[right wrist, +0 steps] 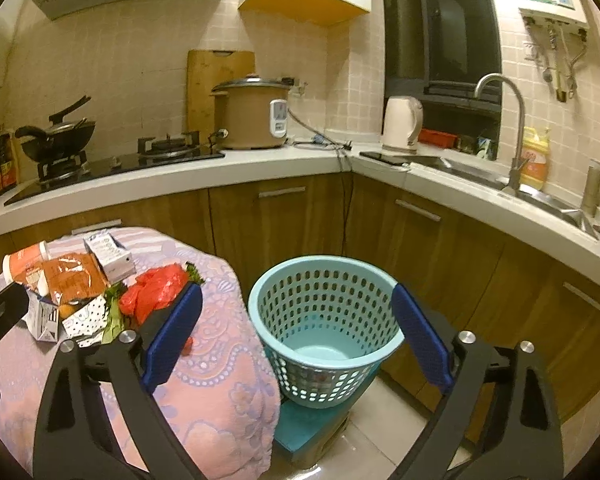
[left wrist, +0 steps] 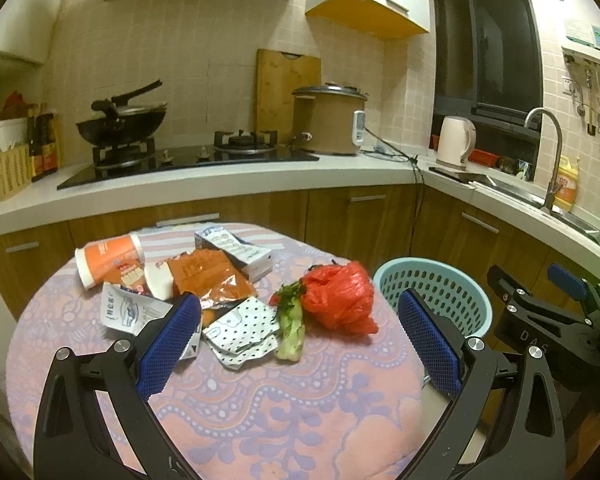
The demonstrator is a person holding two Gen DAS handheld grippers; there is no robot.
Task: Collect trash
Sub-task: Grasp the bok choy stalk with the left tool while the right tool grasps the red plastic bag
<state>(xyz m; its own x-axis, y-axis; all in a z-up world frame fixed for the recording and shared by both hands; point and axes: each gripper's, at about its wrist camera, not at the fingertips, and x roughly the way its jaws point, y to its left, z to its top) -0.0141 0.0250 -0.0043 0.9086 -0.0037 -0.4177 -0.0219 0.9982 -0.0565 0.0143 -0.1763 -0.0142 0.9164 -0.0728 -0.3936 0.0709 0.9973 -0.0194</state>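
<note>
Trash heap, red bag (left wrist: 340, 300) nearest the empty blue basket (right wrist: 324, 320), lying on the worktop (left wrist: 260, 400); both grippers (left wrist: 300, 344) (right wrist: 296, 336) hovering, fingers released; advisably gripping the bag's bunched top.

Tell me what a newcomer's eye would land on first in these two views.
Probably the crumpled red plastic bag, lying on the pink-and-lilac patterned tablecloth beside a limp green vegetable stalk. Left of it sprawls a heap of torn wrappers and cartons, led by an orange foil packet. Off the table's right edge stands an empty light-blue perforated plastic basket; both grippers, left gripper and right gripper, hang open.
</note>
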